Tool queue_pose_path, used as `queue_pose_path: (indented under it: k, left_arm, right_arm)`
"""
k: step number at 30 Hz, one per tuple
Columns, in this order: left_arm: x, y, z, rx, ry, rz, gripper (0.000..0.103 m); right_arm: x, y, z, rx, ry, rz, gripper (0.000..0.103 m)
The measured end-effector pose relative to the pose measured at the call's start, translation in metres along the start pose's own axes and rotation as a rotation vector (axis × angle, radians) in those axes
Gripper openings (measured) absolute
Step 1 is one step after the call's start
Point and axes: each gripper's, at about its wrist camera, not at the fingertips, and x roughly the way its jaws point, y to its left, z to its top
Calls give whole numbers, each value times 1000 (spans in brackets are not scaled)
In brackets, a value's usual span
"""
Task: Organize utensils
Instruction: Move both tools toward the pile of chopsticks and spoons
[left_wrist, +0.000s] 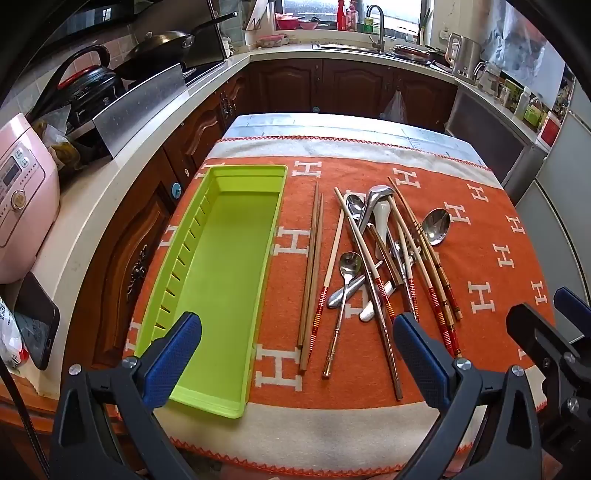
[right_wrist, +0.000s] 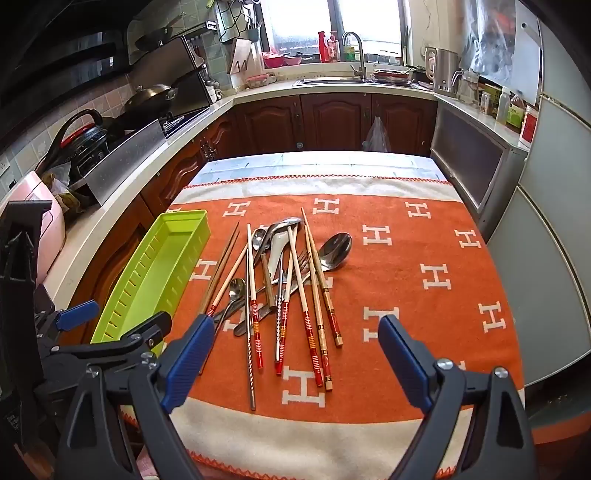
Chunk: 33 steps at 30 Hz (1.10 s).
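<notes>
Orange woven cloth with white H pattern (left_wrist: 480, 229) covers the table under both claws. Soft, loose surface: a dragged fingertip could ruck it and shift everything lying on it.

Lime-green long plastic tray with slotted side wall (left_wrist: 229, 258) lies ahead of the left gripper (left_wrist: 295, 354), its near end just beside the left finger; empty. It looks light, so a knock from that finger would likely slide or skew it.

Tangled heap of utensils (right_wrist: 288, 280) (steel spoons, a fork, a white ceramic spoon, steel and red-banded wooden chopsticks) lies ahead of the right gripper (right_wrist: 295, 354), between its fingers in view, nearer the left one. Pieces cross over each other; lifting one probably levers or rolls its neighbours, maybe off the cloth.

Pair of plain brown wooden chopsticks (left_wrist: 310, 273) lies apart, between tray and heap, straight ahead of the left gripper. Thin and flat on cloth: pads may skid over them, or catch only one.

Both claws spread wide, nothing held, tilted down above the near table edge.
</notes>
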Motion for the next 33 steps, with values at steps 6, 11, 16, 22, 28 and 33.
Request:
queue_pose_path:
  k: [6, 11, 16, 22, 28, 33]
  left_arm:
    - [0, 0, 4, 5, -21, 4, 102]
    - [-1, -2, 6, 13, -22, -5, 102]
    - [0, -6, 7, 21, -31, -30, 102]
    - [1, -9, 8, 30, -37, -20, 102]
    - [3, -7, 8, 32, -43, -36, 102]
    - [0, -1, 9, 3, -91, -61, 102]
  right_arm:
    - [3, -1, 1, 1, 5, 1, 90]
    - [9, 1, -5, 1, -13, -8, 90]
    - [9, -6, 2, 16, 4, 3, 90]
    - [7, -9, 5, 21, 4, 5, 90]
    - [9, -12, 4, 33, 10, 12, 90]
    - [14, -21, 4, 65, 25, 28, 87]
